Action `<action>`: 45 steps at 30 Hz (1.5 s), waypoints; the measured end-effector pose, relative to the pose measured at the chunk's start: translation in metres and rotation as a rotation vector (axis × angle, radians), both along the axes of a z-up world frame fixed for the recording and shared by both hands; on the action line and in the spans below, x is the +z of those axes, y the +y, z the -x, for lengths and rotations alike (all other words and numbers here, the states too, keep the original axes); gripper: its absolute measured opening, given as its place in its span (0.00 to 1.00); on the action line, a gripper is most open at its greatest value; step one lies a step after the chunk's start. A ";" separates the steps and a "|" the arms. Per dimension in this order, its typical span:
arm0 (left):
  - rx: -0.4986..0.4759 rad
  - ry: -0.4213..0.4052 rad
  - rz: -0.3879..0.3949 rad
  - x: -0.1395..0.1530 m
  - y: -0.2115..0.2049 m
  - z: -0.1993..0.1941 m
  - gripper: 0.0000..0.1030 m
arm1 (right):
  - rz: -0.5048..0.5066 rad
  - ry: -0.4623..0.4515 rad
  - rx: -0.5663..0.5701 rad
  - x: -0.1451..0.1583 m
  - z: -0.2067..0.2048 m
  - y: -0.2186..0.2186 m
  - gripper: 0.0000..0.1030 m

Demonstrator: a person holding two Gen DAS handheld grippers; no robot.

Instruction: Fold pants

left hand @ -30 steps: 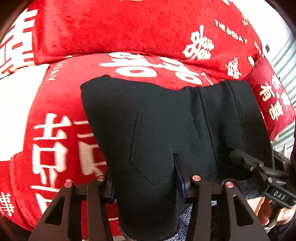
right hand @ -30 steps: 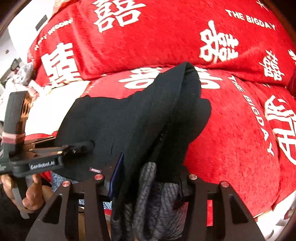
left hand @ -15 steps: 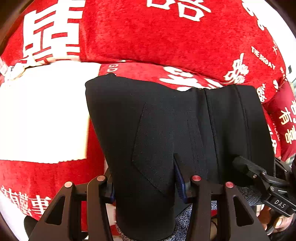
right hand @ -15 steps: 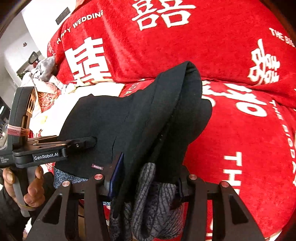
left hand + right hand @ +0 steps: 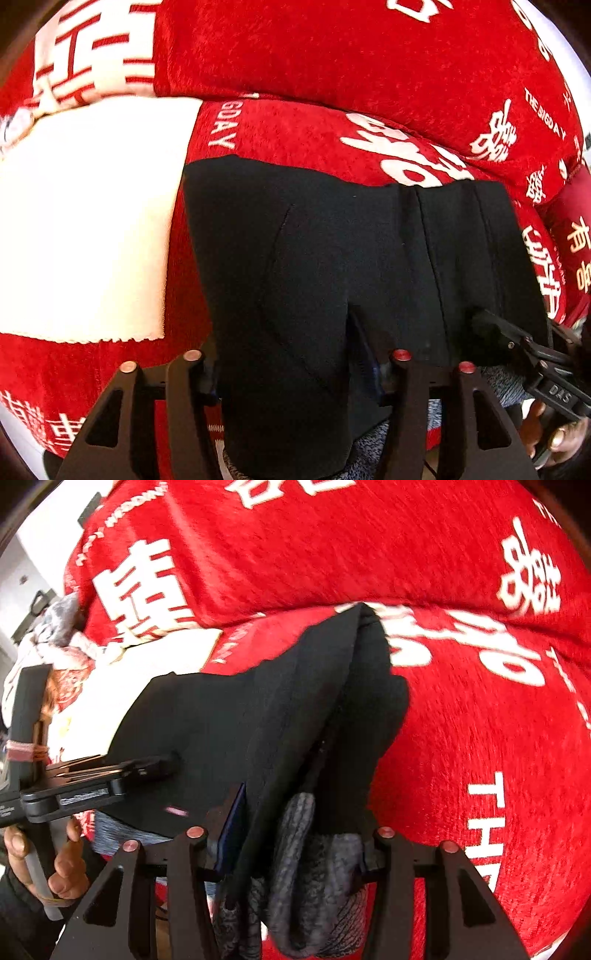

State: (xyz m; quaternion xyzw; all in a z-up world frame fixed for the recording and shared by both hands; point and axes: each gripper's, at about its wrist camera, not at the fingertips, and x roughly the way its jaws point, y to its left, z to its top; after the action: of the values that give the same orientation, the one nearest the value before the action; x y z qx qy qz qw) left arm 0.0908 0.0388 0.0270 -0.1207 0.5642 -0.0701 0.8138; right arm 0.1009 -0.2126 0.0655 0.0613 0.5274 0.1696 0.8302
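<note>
The black pants [image 5: 332, 266], folded into a thick bundle with a grey knit waistband at the near end, hang between both grippers above a red sofa. My left gripper [image 5: 291, 369] is shut on the bundle's near left edge. My right gripper [image 5: 295, 834] is shut on its near right edge, with black cloth and grey waistband [image 5: 314, 867] bunched between the fingers. The pants also fill the middle of the right wrist view [image 5: 258, 720]. Each gripper shows in the other's view: the right one [image 5: 517, 343] and the left one [image 5: 110, 779].
The red sofa [image 5: 332, 55] with white lettering has a seat cushion [image 5: 498, 757] under the pants and a back cushion behind. A white cloth [image 5: 81, 221] lies on the seat to the left. Crumpled clothes [image 5: 55, 646] lie at the far left end.
Both grippers have carried the pants bundle leftward along the sofa; the white cloth has come further into view on the left. The grips are unchanged.
</note>
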 end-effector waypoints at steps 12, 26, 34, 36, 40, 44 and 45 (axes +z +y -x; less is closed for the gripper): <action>0.096 -0.079 0.071 0.033 0.041 0.047 0.77 | 0.017 -0.175 -0.052 0.035 0.057 -0.015 0.79; -0.081 -0.113 0.003 0.005 -0.038 0.085 0.77 | 0.037 -0.149 0.143 -0.011 0.096 0.017 0.83; -0.040 -0.151 0.057 0.050 -0.013 0.064 0.77 | 0.034 -0.263 0.110 0.042 0.082 0.004 0.85; -0.001 -0.144 0.040 0.056 -0.004 0.042 0.77 | 0.046 -0.288 0.090 0.054 0.062 0.002 0.86; 0.092 -0.046 0.060 0.050 0.014 0.003 0.77 | 0.069 -0.273 0.082 0.060 0.015 0.010 0.91; 0.129 0.024 -0.005 0.037 0.010 -0.032 0.77 | 0.109 -0.230 0.109 0.049 -0.031 0.035 0.91; 0.129 0.033 -0.043 0.034 0.007 -0.041 0.77 | 0.122 -0.222 0.122 0.045 -0.040 0.040 0.91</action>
State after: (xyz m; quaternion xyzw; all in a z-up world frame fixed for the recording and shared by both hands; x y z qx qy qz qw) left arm 0.1314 0.0457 0.0611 -0.1402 0.5699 -0.0034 0.8097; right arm 0.1405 -0.1727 0.1108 -0.0407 0.4445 0.1931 0.8738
